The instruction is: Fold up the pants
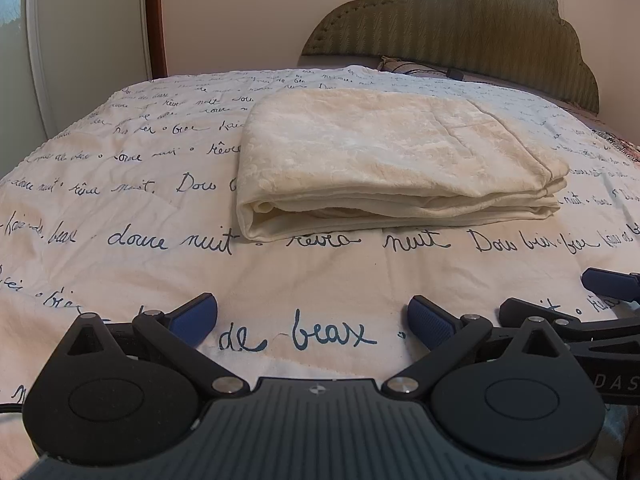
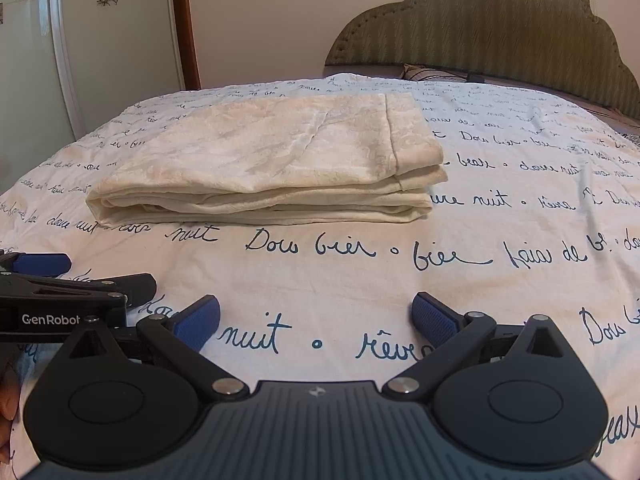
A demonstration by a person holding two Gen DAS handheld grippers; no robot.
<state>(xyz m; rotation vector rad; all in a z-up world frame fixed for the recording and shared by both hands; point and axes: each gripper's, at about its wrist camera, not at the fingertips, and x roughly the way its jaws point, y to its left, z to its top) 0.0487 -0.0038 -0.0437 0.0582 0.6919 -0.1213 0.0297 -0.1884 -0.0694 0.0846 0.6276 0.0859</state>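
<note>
Pants (image 1: 384,160) lie folded in a stack mid-frame on the bed (image 1: 120,280), long axis left-right, straight ahead of & well apart from both grippers, left gripper (image 1: 312,320) & right gripper (image 2: 316,316) w/ fingers spread, holding nothing, neither clearly nearer.

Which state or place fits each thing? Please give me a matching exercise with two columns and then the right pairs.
Things:
1. pants
2. left tongs
3. headboard
4. bedspread

Descriptions:
A. green, at the far end of the bed
B. open, holding nothing
C. cream, folded in a stack
D. white, with dark handwriting

Pairs: 1-C, 2-B, 3-A, 4-D
</note>
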